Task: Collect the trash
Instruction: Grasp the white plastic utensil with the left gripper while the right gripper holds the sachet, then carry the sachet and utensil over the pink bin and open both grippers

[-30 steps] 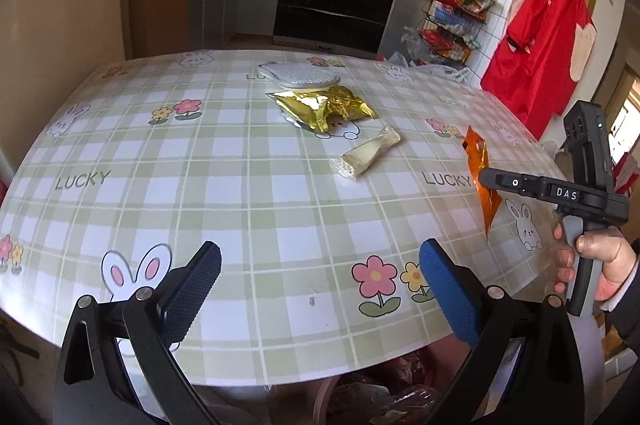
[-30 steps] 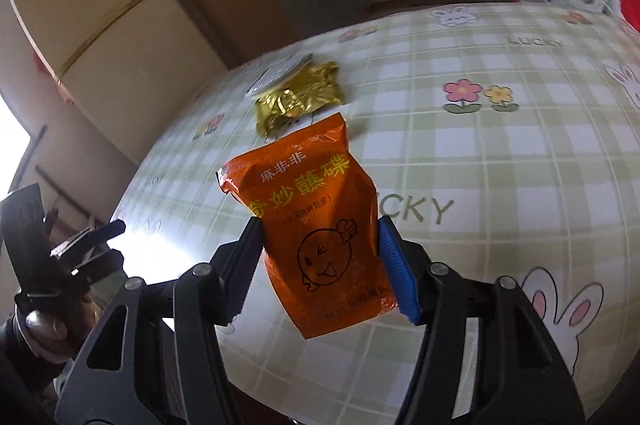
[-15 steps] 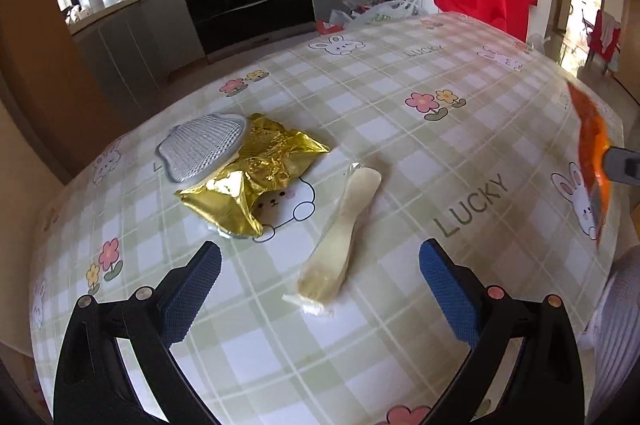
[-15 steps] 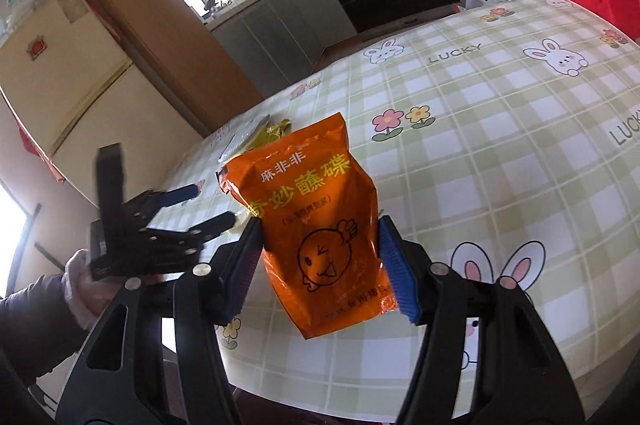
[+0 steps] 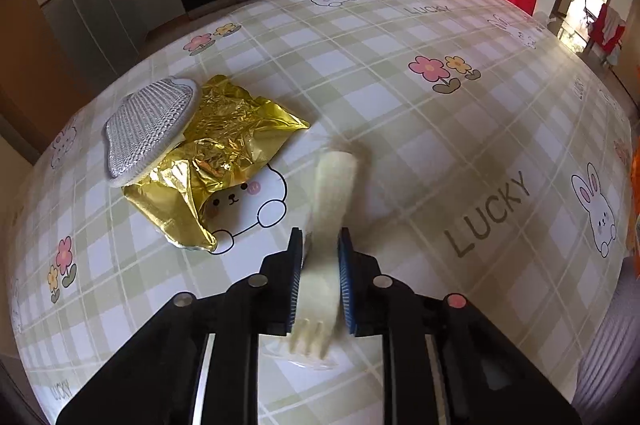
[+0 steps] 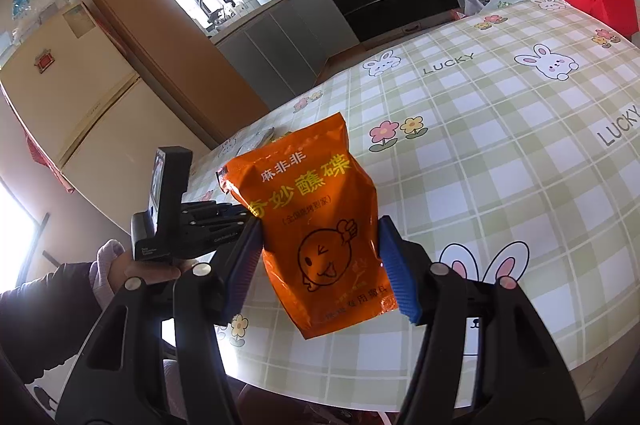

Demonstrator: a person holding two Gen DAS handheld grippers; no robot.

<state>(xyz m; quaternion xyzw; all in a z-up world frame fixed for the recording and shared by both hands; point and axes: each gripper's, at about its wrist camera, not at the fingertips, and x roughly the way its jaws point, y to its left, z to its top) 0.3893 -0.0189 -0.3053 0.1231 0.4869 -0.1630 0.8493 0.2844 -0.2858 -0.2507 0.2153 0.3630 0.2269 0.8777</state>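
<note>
2 pieces of trash are already being held. The wrapped plastic fork (image 5: 326,245) is lying along the checked surface (image 5: 440,145), tines toward the camera, and the left tool (image 5: 319,261) is clenched around its middle, blue pads pressing on both sides. Judging by its look, the fork is light and fairly stiff, but the clear film around it is probably slick, so a hold at the middle of the handle seems safer than one at the loose wrapper ends. The orange snack bag (image 6: 320,225) is hanging upright above the near edge of the surface, and the right tool (image 6: 318,261) is gripping it by its 2 side edges. It looks thin, soft and nearly empty, so it is likely to fold or slide if squeezed loosely.

Just beyond the fork, the crumpled gold foil wrapper (image 5: 216,161) is lying flat, with a silvery mesh pad (image 5: 150,129) overlapping its far left corner. The foil looks feather-light and crinkly; a raised, bunched fold is probably giving the best bite.
</note>
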